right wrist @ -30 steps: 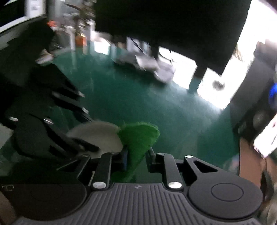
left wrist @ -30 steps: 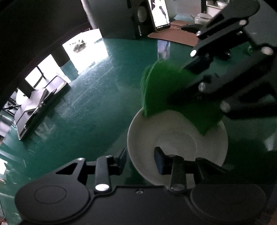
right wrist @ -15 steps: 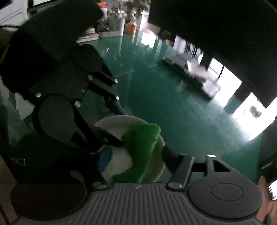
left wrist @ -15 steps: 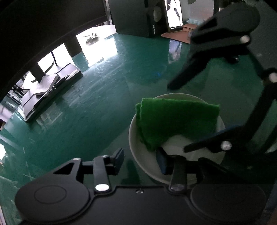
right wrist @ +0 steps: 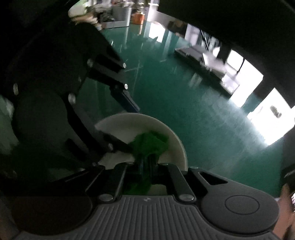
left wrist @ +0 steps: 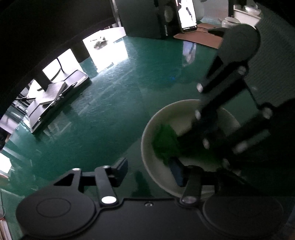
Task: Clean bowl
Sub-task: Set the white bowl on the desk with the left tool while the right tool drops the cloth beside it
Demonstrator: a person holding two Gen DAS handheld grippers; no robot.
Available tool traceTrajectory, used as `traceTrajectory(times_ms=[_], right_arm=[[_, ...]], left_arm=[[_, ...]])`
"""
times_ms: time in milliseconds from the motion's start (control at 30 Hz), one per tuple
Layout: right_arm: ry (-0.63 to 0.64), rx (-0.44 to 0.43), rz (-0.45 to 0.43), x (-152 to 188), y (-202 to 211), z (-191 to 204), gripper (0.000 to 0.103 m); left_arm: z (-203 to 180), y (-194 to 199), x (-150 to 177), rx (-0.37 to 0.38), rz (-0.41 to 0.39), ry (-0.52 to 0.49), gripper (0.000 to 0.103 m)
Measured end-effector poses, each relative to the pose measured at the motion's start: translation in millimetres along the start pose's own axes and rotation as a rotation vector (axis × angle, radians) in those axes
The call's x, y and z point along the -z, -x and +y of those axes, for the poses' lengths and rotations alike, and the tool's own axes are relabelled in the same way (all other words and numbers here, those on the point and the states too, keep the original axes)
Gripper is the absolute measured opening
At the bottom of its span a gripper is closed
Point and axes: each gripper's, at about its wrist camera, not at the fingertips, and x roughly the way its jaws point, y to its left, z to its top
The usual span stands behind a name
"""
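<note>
A white bowl [left wrist: 177, 114] stands on the green table. My left gripper [left wrist: 149, 170] straddles the bowl's near rim, its right finger inside the bowl and its left finger outside, with a wide gap. My right gripper [right wrist: 146, 162] is shut on a green scouring pad [right wrist: 150, 143] and presses it into the bowl [right wrist: 132, 121]. In the left wrist view the pad [left wrist: 166, 142] lies against the bowl's left inner wall under the right gripper's dark body.
A closed laptop with a notebook [left wrist: 55, 97] lies at the table's far left. A speaker and a lit phone [left wrist: 186, 14] stand at the back, next to a brown mat with a white teapot [left wrist: 230, 19].
The right gripper has closed on the pad and pushed it lower into the bowl, toward its left wall. The left gripper stays at the bowl's rim.
</note>
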Motion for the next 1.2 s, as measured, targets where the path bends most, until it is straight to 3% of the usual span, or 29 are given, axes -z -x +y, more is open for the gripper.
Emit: traceTrajectory(times_ms=[67,233,400,500,600,733,800,833,867,900,1000,1200], right_arm=[[-0.025,-0.02,-0.005,-0.3,-0.3,-3.2,0.006],[-0.231,-0.046,-0.098,-0.5,11.9,-21.7,0.004],[-0.373,0.066,-0.26,-6.4,47.9,-38.5,0.004],[-0.44,0.143,-0.276,-3.2,53.2,-49.2,0.004],[-0.503,0.216,-0.218,12.4,43.9,-53.8,0.004],[-0.57,0.244,-0.145,30.2,22.4,-55.6,0.004],[-0.591,0.244,-0.111,38.8,10.4,-53.2,0.007],[-0.606,0.234,-0.098,41.6,6.3,-52.8,0.007],[-0.618,0.218,-0.09,42.7,2.4,-52.4,0.014],[-0.624,0.207,-0.09,43.3,1.6,-50.8,0.031],[-0.638,0.206,-0.117,44.0,8.2,-44.3,0.063],[-0.718,0.312,-0.178,38.4,39.7,-34.6,0.092]], left_arm=[[4.6,-1.8,1.1,-0.012,0.004,0.021,0.074],[24.5,-3.3,8.0,-0.019,0.021,0.101,0.074],[66.3,-6.5,23.0,-0.034,0.047,0.296,0.074],[86.4,-4.4,34.0,-0.085,0.057,0.39,0.074],[95.7,-1.4,40.8,-0.143,0.06,0.453,0.074],[101.7,2.6,49.5,-0.187,0.058,0.567,0.074],[102.4,10.7,51.8,-0.176,0.038,0.622,0.079],[103.0,17.2,53.0,-0.161,0.02,0.664,0.087],[103.2,20.2,53.0,-0.156,0.01,0.685,0.095],[102.4,27.2,52.6,-0.161,-0.007,0.704,0.099],[100.5,46.4,49.5,-0.188,-0.041,0.729,0.102],[88.5,71.3,34.0,-0.243,-0.037,0.734,0.102]])
